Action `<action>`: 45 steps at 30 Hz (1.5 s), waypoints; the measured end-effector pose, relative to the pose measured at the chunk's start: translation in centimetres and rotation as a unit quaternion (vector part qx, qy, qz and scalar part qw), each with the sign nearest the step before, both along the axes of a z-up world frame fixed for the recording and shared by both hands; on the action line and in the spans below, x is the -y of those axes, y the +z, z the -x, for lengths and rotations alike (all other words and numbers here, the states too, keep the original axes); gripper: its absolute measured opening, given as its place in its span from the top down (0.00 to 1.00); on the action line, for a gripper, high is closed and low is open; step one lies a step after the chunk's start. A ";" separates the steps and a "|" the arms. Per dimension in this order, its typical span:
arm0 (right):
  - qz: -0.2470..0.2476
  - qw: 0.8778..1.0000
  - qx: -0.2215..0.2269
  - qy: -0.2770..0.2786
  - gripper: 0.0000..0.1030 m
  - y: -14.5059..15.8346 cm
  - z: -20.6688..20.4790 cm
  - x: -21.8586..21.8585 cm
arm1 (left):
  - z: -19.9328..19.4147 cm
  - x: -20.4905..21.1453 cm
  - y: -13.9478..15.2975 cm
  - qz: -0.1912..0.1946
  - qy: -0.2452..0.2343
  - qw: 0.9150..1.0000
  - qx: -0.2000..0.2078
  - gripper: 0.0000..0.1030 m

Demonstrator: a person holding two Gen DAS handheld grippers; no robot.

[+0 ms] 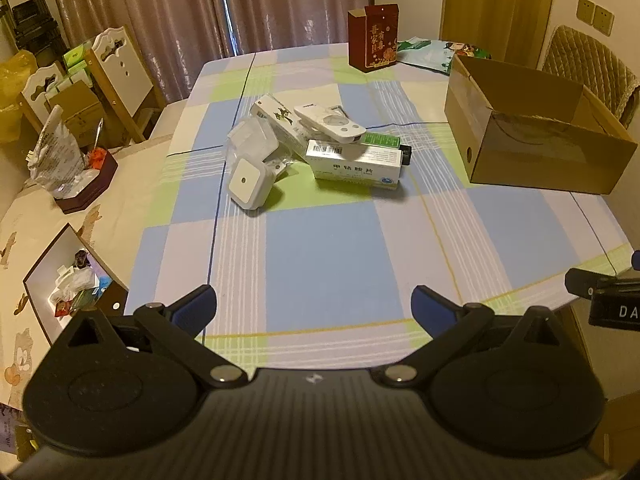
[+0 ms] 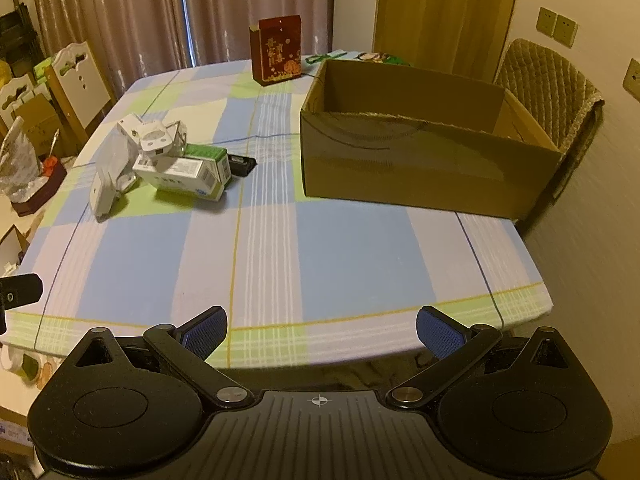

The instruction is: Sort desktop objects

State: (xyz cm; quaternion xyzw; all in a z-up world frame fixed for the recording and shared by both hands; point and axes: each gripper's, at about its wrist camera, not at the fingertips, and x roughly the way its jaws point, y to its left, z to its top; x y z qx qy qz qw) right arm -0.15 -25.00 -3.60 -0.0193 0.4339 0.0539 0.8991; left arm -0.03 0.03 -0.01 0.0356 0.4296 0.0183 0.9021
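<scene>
A pile of small objects lies mid-table: a white square device [image 1: 249,178], a clear plastic pack [image 1: 253,142], a white medicine box [image 1: 358,165], a green box [image 1: 380,140], a white remote-like gadget [image 1: 330,123] and a small black item [image 1: 406,155]. The pile also shows in the right wrist view, with the medicine box [image 2: 180,176] in front. An open brown cardboard box [image 1: 536,152] stands at the right [image 2: 420,164]. My left gripper [image 1: 314,308] is open and empty over the near table edge. My right gripper [image 2: 322,330] is open and empty, also at the near edge.
A dark red gift box [image 1: 373,38] stands at the far table edge, with a printed bag [image 1: 436,54] beside it. The table carries a checked cloth [image 1: 332,248]. Chairs [image 1: 120,72] and cluttered boxes [image 1: 76,184] stand left. A padded chair [image 2: 548,88] is behind the cardboard box.
</scene>
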 end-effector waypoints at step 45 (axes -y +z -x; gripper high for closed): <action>-0.014 1.000 -0.017 0.015 0.00 0.7 -0.3 0.9 | 0.5 1.4 0.1 -0.008 0.013 1.000 -0.013 0.00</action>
